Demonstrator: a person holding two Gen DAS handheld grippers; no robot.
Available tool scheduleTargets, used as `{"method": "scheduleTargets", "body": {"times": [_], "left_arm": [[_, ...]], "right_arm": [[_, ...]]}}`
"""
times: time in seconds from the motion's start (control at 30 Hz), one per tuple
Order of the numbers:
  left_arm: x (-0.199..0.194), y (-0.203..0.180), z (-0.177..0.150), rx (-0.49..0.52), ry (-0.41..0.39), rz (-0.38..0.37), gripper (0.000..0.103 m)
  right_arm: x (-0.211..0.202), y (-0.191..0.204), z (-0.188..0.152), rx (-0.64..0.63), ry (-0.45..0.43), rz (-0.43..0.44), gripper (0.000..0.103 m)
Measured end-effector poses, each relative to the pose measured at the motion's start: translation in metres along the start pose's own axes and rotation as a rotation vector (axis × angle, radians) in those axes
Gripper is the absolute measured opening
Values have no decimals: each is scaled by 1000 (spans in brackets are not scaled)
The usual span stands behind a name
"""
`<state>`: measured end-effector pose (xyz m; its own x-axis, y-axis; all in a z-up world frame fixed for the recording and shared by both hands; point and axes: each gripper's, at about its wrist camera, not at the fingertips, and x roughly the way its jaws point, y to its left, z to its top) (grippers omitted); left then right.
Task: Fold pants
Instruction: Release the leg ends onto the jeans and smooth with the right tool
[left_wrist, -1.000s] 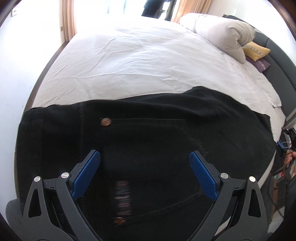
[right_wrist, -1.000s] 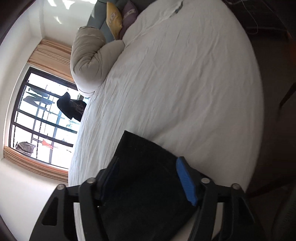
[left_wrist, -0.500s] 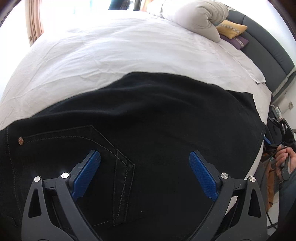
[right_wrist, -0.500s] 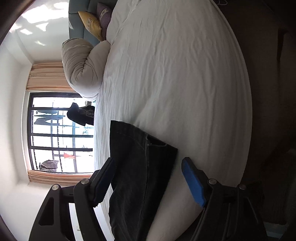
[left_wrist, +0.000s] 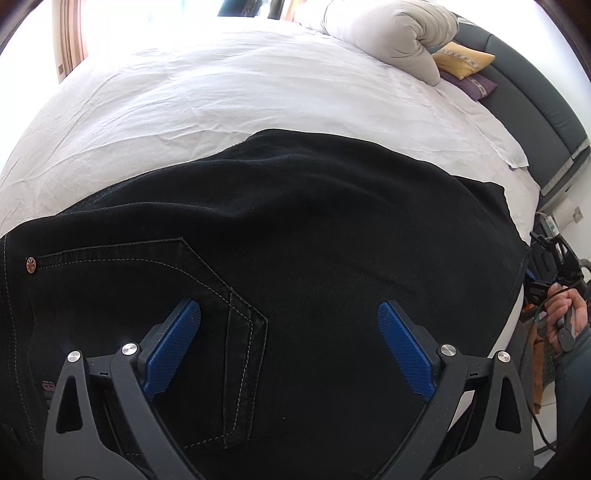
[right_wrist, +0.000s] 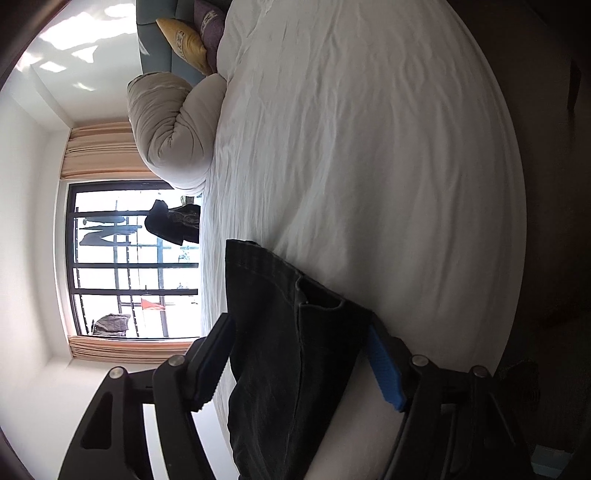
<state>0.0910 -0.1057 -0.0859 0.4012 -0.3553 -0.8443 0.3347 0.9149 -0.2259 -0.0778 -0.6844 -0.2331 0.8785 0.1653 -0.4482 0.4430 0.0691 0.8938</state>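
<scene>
Black denim pants (left_wrist: 295, 240) lie spread flat on the white bed (left_wrist: 221, 92), back pocket with pale stitching (left_wrist: 207, 280) facing up at the left. My left gripper (left_wrist: 290, 350) hovers over them, jaws wide open and empty. In the right wrist view the camera is rolled sideways; the pants' leg ends (right_wrist: 295, 332) lie between the open jaws of my right gripper (right_wrist: 299, 365) at the bed's edge. Its blue pads stand apart from the cloth, not clamped on it.
A rolled grey duvet (left_wrist: 399, 33) and yellow (left_wrist: 461, 59) and purple pillows lie by the dark headboard (left_wrist: 535, 103). A window with curtains (right_wrist: 122, 258) is beyond the bed. A hand with the other gripper (left_wrist: 561, 314) shows at the bed's right edge.
The left view has shifted along the pants from the waistband label to the back pocket. The right gripper has rolled sideways and opened wider around the leg ends.
</scene>
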Motion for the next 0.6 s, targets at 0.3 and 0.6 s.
{"method": "scheduleTargets", "body": {"times": [0.3,0.6], "left_arm": [[0,1,3,-4,1,1,98],[0,5,5,-22,2,-13,98]], "right_arm": [[-8,-5,-6,50,-12,5,48],[-11,-15,-3,80,-43,13,22]]}}
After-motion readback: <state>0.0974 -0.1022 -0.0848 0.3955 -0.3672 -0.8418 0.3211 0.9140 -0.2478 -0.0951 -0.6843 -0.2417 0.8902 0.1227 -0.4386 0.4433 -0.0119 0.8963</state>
